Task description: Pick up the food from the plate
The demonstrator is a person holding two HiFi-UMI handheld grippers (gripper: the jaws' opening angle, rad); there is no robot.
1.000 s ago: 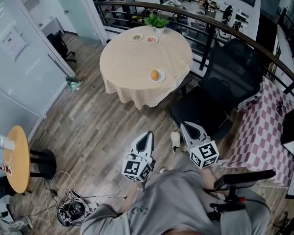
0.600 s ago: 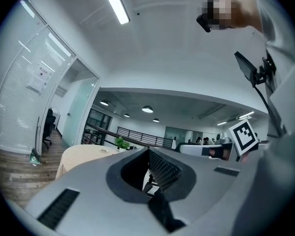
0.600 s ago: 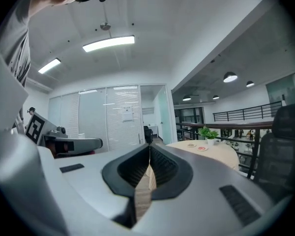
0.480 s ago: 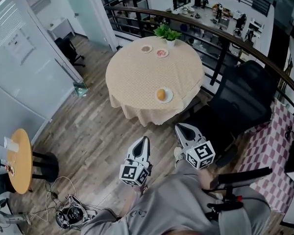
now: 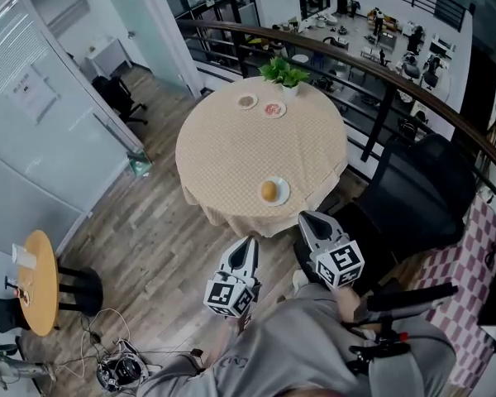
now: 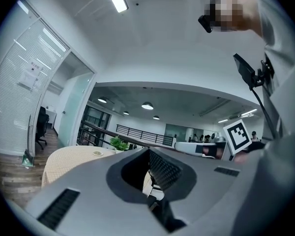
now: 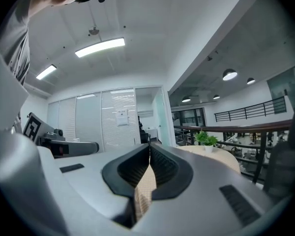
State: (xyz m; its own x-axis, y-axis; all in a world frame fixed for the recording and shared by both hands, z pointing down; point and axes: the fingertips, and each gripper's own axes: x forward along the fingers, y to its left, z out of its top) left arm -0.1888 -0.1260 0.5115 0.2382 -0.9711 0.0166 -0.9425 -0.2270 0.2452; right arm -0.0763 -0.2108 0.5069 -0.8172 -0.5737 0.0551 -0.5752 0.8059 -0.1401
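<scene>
Tablecloth [image 5: 231,139]: beige, fine check. Food [image 5: 269,191]: orange-yellow. Plate [image 5: 283,192]: white. Plant [image 5: 283,73]: green. Floor [image 5: 149,238]: grey-brown wood planks. Side table [image 5: 41,279]: light orange wood. Chair [image 5: 422,197]: black. Cloth [image 5: 492,255] at right edge: pink-white check. Left gripper [image 5: 246,242], right gripper [image 5: 306,218]: light grey, black ribbed lining, black-on-white square markers. Person's top [image 5: 289,346]: grey. Rail [image 5: 397,81]: dark brown.

Food [image 5: 269,191] on the plate [image 5: 283,191] (orange, roundish) too small to identify.
</scene>
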